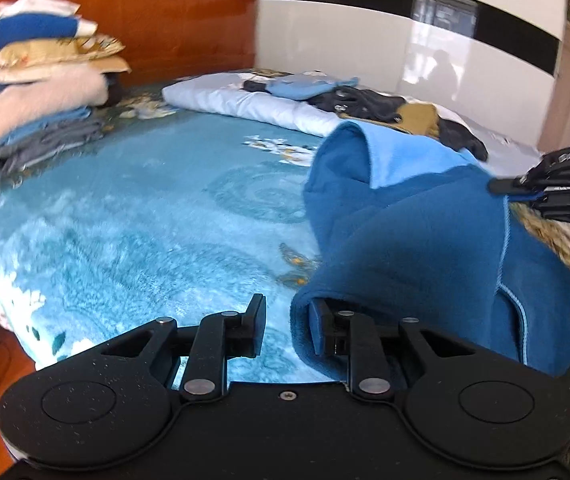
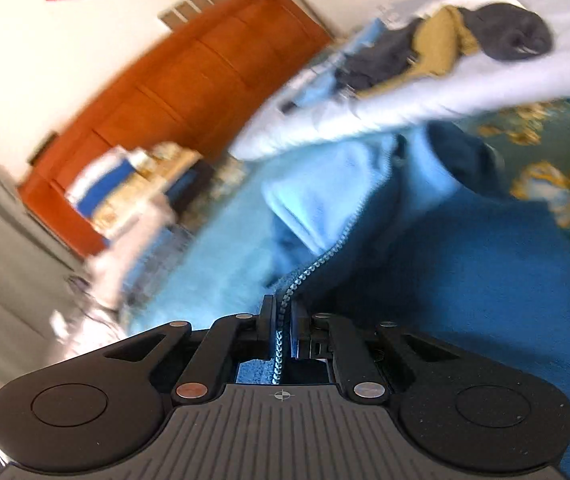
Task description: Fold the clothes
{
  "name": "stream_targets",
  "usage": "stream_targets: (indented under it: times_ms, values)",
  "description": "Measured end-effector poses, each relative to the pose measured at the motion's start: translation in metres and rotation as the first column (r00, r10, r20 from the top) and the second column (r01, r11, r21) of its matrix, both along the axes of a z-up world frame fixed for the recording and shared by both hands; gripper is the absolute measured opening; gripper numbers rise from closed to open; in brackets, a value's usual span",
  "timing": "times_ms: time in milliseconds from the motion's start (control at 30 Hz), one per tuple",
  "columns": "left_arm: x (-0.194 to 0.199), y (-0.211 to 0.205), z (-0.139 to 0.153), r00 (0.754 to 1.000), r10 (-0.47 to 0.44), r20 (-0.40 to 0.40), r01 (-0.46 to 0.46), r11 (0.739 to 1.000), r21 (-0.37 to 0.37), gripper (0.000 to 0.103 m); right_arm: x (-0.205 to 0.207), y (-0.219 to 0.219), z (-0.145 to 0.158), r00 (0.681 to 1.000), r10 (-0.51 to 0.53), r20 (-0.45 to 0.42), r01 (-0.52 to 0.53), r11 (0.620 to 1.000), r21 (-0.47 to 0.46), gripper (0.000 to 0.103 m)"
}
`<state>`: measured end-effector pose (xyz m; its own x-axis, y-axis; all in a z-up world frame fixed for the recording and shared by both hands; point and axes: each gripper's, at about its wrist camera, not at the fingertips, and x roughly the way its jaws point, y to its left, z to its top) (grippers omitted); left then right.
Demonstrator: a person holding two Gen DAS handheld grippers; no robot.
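Note:
A dark blue fleece jacket [image 1: 425, 232] with a light blue lining and collar hangs lifted above the blue floral bedspread [image 1: 125, 220]. My left gripper [image 1: 287, 328] is open; the jacket's edge drapes over its right finger [image 1: 321, 332], not pinched. My right gripper [image 2: 283, 320] is shut on the jacket's zipper edge [image 2: 309, 272], and it also shows at the right edge of the left wrist view [image 1: 501, 187], holding the fabric up. The jacket fills the right wrist view [image 2: 465, 280].
A stack of folded clothes and pillows [image 1: 41, 76] sits by the orange headboard [image 1: 145, 12]. A white duvet [image 1: 253, 104] at the far side carries unfolded dark, tan and light blue garments [image 1: 369, 104]. A wardrobe [image 1: 405, 40] stands behind.

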<state>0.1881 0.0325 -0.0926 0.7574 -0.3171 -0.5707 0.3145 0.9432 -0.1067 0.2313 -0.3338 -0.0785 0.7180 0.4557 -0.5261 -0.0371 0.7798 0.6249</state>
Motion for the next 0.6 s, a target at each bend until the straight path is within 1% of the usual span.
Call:
stream_targets:
  times_ms: [67, 133, 167, 233, 267, 367, 433, 500, 600]
  values:
    - [-0.003, -0.003, -0.003, 1.0, -0.006, -0.006, 0.006, 1.0, 0.022, 0.024, 0.003, -0.001, -0.017, 0.996, -0.02, -0.083, 0.016, 0.999, -0.05, 0.005]
    - [-0.003, -0.002, -0.007, 1.0, -0.004, -0.023, 0.004, 1.0, 0.026, 0.024, 0.005, -0.001, -0.03, 0.991, -0.03, -0.131, 0.024, 0.999, -0.042, 0.006]
    - [-0.003, -0.001, -0.008, 1.0, -0.001, -0.03, 0.001, 1.0, 0.022, 0.024, 0.004, -0.002, -0.03, 0.991, -0.03, -0.131, 0.025, 0.999, -0.039, 0.007]
    - [-0.003, 0.0, -0.009, 0.999, 0.001, -0.035, 0.0, 1.0, 0.013, 0.024, 0.001, -0.002, -0.026, 0.992, -0.028, -0.123, 0.024, 0.999, -0.035, 0.007]
    - [-0.003, 0.001, -0.009, 0.999, -0.003, -0.032, 0.003, 1.0, 0.011, 0.024, -0.001, -0.002, -0.025, 0.993, -0.027, -0.119, 0.023, 0.999, -0.033, 0.01]
    - [-0.002, 0.001, -0.01, 0.999, -0.022, -0.029, 0.022, 1.0, 0.006, 0.024, -0.008, 0.002, -0.001, 0.999, -0.018, -0.051, 0.011, 0.991, -0.131, 0.017]
    - [-0.001, -0.002, -0.012, 0.999, -0.046, -0.03, 0.046, 0.999, 0.003, 0.024, -0.009, 0.006, 0.017, 1.0, 0.002, -0.002, -0.002, 0.98, -0.2, 0.019]
    - [0.001, -0.006, -0.015, 0.997, -0.062, -0.035, 0.062, 0.998, 0.003, 0.024, 0.007, 0.019, 0.031, 0.998, 0.062, 0.026, -0.054, 0.97, -0.238, 0.019]
    - [0.005, -0.01, -0.018, 0.996, -0.078, -0.034, 0.078, 0.997, 0.001, 0.024, 0.045, 0.048, 0.036, 0.98, 0.198, 0.014, -0.187, 0.945, -0.267, 0.019]
